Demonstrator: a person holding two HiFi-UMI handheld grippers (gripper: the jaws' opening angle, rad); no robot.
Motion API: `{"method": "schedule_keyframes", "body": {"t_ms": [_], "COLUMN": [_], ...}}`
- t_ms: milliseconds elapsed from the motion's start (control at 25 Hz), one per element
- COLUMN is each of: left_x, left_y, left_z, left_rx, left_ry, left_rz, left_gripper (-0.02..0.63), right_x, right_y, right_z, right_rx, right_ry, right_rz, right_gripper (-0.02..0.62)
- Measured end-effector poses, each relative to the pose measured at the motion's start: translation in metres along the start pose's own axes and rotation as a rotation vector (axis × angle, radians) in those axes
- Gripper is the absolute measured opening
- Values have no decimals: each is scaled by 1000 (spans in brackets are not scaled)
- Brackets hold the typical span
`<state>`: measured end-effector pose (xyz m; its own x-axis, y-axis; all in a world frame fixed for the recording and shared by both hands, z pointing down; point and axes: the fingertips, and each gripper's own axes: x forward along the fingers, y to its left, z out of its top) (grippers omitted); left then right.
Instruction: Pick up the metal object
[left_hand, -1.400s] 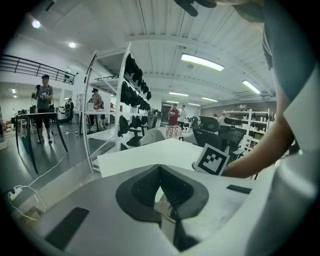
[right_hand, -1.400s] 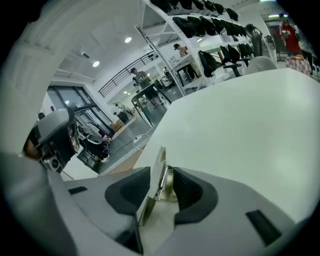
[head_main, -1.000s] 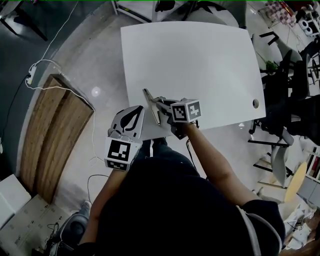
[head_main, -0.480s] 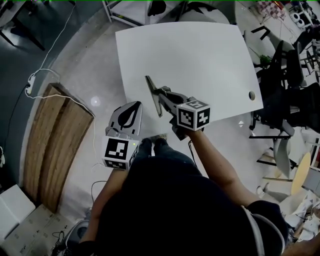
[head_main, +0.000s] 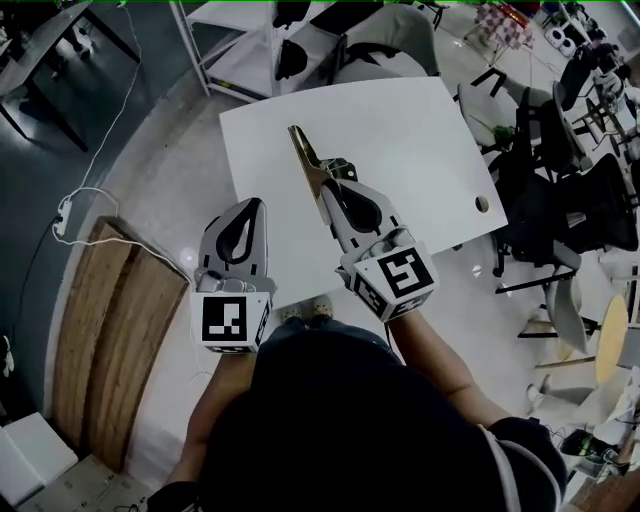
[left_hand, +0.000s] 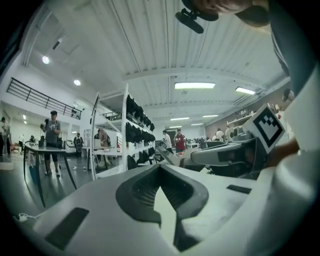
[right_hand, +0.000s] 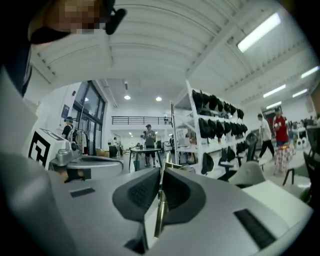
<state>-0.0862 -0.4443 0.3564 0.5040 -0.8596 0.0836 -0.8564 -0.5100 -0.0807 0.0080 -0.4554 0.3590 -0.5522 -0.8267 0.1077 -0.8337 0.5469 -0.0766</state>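
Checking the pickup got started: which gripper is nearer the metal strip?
Right. The right gripper is shut on the metal strip, which juts past its jaws over the white table. The left gripper, shut and empty, hangs apart to the strip's left.

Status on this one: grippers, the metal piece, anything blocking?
Right gripper shut on the metal strip, strip pointing out over the white table. Left gripper shut, empty. Nothing in the way.

Bright indoor light from ceiling strips (left_hand: 195, 85), fisheye warp w/ dark corners, close foreground blurred, head view sharp.
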Motion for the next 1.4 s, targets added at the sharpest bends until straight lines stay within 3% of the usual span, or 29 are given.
{"method": "schedule_keyframes", "body": {"t_ms": [160,440,1040,1400], "left_x": [-7,-22,-29,-22], "left_y": [4,12,-7,-16], "left_z": [40,75,72,72], "left_rx": [43,31,45,35], "left_ry": [-83,-168,-164,-168], "left_rz": [34,61,61,63], "left_gripper": [23,23,23,23], "right_x": [-17,-38,-51,-54], "right_y": [8,23,6,-2], "right_z": [63,104,76,77], "right_rx": [-149,-226,-172,-150], "right_ry": [-195,-315,-201,-227], "right_rz": [-57,-129,-182,-160], "right_gripper": [35,35,34,34]}}
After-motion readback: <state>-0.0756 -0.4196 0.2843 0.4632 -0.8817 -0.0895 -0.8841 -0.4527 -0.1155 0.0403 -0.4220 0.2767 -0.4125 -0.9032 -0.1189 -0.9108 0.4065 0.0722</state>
